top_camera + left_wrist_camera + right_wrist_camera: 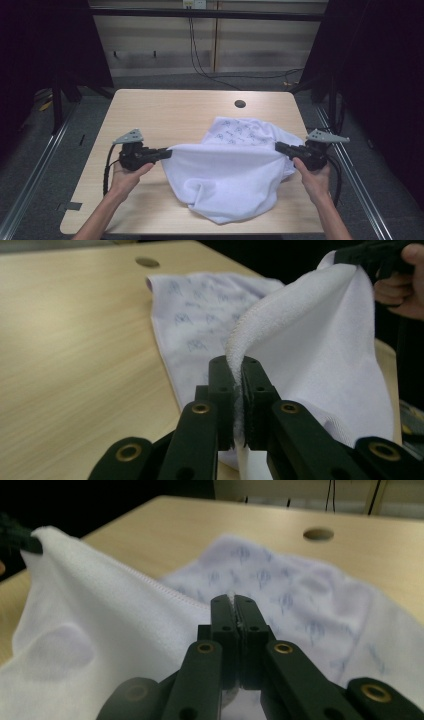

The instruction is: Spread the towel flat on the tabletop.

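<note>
Holding a white towel point(227, 170) by its hem, the left gripper point(167, 152) and right gripper point(280, 147) were both closed on it, stretching it above the tabletop point(165, 110) near the front edge. Probably a fold came next, needing both moved together. Its far printed part looked blurred.

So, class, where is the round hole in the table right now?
In the high view the round hole sits in the table near its far edge, right of centre, just beyond the printed part of the white cloth.
</note>
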Tool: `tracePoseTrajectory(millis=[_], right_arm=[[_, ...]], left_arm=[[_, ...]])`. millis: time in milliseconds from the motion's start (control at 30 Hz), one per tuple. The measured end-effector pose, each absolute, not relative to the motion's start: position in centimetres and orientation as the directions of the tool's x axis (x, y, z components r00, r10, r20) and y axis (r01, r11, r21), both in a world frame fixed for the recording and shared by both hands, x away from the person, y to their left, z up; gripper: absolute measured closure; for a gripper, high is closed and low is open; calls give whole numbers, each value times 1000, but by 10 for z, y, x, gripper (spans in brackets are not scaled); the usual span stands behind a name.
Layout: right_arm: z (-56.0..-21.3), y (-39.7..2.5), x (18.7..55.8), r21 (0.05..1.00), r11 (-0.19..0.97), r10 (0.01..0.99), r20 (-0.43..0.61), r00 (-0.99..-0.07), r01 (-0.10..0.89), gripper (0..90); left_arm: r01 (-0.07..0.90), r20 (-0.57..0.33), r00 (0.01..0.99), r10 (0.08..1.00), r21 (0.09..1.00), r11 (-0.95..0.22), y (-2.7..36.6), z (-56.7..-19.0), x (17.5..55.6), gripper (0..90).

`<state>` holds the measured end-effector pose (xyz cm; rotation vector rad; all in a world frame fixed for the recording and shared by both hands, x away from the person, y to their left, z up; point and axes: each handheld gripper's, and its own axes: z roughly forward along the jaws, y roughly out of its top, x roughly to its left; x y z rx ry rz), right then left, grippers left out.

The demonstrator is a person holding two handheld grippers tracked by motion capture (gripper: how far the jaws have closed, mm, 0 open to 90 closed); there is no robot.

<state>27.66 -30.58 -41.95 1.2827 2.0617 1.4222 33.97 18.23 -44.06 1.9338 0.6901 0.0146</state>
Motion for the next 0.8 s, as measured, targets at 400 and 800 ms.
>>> tracePoseTrajectory(millis=[400, 800], right_arm=[[-491, -304, 236, 702, 225, 807, 255, -533, 676, 882], [-505, -276, 305, 708, 276, 827, 170, -536, 650, 883]], left_arm=[[488, -303, 865, 401, 695, -528, 128, -501, 334, 859], [545, -335, 829, 447, 663, -514, 159, -498, 315, 860]])
